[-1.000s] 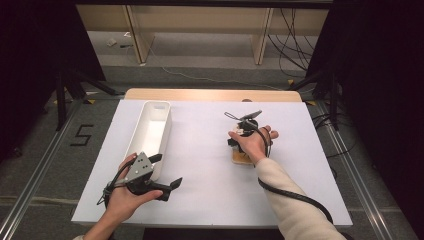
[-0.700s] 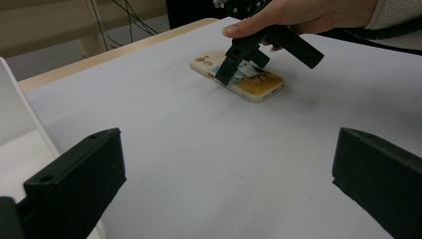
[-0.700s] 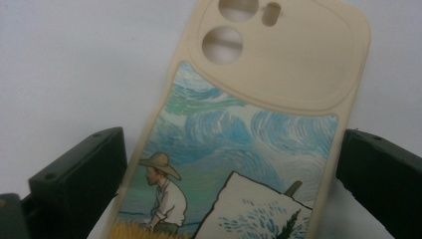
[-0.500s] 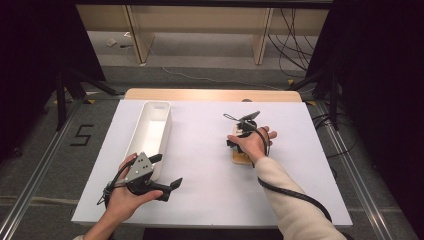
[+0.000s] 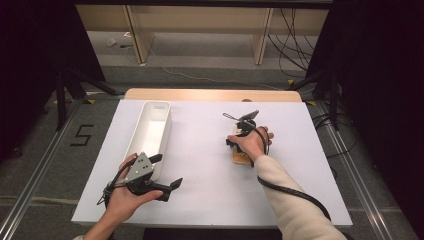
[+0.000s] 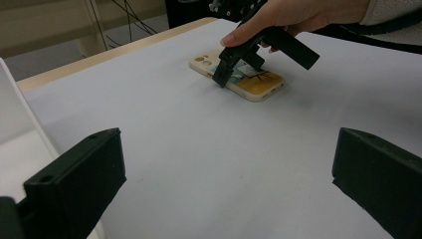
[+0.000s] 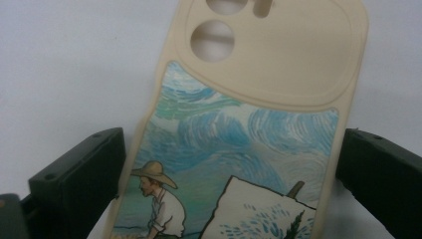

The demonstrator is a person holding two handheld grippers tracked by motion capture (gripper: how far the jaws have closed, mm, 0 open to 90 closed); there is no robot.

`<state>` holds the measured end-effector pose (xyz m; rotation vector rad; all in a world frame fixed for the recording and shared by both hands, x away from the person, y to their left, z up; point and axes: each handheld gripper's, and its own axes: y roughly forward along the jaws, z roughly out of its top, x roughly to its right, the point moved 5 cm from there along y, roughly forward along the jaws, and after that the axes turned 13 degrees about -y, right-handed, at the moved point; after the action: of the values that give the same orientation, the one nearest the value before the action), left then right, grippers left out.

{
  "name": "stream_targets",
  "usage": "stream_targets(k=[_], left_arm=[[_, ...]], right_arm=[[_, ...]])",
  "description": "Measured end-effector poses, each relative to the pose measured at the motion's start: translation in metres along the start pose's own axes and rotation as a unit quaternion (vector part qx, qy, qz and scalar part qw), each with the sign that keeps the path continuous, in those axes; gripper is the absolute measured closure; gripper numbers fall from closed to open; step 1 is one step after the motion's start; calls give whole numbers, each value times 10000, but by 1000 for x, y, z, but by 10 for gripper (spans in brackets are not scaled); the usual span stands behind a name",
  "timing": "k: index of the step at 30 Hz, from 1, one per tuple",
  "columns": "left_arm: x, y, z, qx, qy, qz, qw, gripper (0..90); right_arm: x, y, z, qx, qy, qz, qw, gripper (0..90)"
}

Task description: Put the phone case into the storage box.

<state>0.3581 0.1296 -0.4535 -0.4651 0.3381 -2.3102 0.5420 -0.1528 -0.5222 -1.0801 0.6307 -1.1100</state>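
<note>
The right tongs [image 5: 234, 145] are lowered over a phone case [image 7: 239, 149], with the jaws spread wide and set on either side of its long edges. In the right gripper view a jaw stands close to each edge, but it cannot be told whether either is touching yet; nothing is clamped. The straddling pose is judged to be preparation for closing across the case's width, the narrowest span that can be gripped.

The phone case lies flat on the white bench [image 5: 210, 190], printed back upward, with its camera cut-outs pointing away from the right tongs. A painted figure in a straw hat can be made out on it.

The left tongs [image 5: 167, 187] are held low over the bench near its front edge, jaws wide and empty, pointed toward the case. They are judged to be kept in waiting beside the white bin [image 5: 150, 137], a long open container standing just beside the left hand [image 5: 125, 197], probably the intended destination.
</note>
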Motion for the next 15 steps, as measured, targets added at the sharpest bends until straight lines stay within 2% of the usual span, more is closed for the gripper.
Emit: stream_targets(k=[15], left_arm=[[0,0,0,2,8,1,10000,0]], right_arm=[[1,-2,1,-37,130,-88,9999,51]])
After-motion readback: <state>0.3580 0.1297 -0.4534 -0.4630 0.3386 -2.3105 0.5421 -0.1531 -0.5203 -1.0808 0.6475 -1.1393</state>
